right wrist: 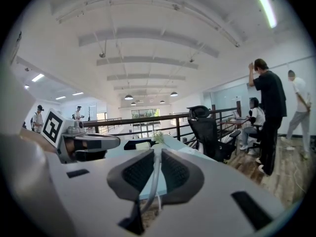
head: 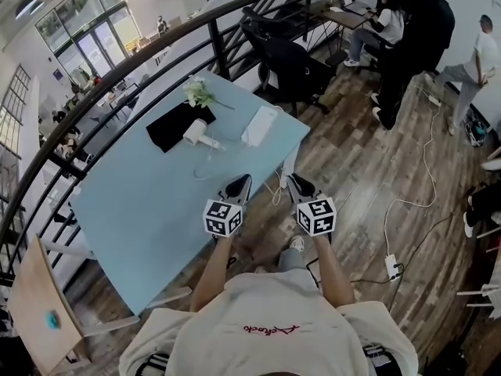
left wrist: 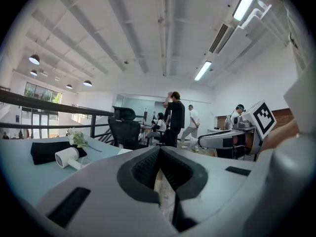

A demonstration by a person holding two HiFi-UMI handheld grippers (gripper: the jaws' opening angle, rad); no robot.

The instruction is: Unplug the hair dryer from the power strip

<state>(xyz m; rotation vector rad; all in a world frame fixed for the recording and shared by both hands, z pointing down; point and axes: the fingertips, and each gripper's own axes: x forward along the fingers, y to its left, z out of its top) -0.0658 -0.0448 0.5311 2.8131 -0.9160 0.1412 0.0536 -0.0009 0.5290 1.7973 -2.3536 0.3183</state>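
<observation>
The white hair dryer lies half on a black cloth at the far side of the light blue table. Its thin white cord trails toward the near edge. A white oblong block, apparently the power strip, lies to the dryer's right. Both grippers hang just off the table's near right edge, well short of the dryer. My left gripper is shut and empty. My right gripper is shut on a thin white cord that runs between its pads.
A small bunch of flowers stands behind the cloth. A black office chair and a dark railing border the table's far side. People stand at the upper right. Another white power strip with cables lies on the wooden floor.
</observation>
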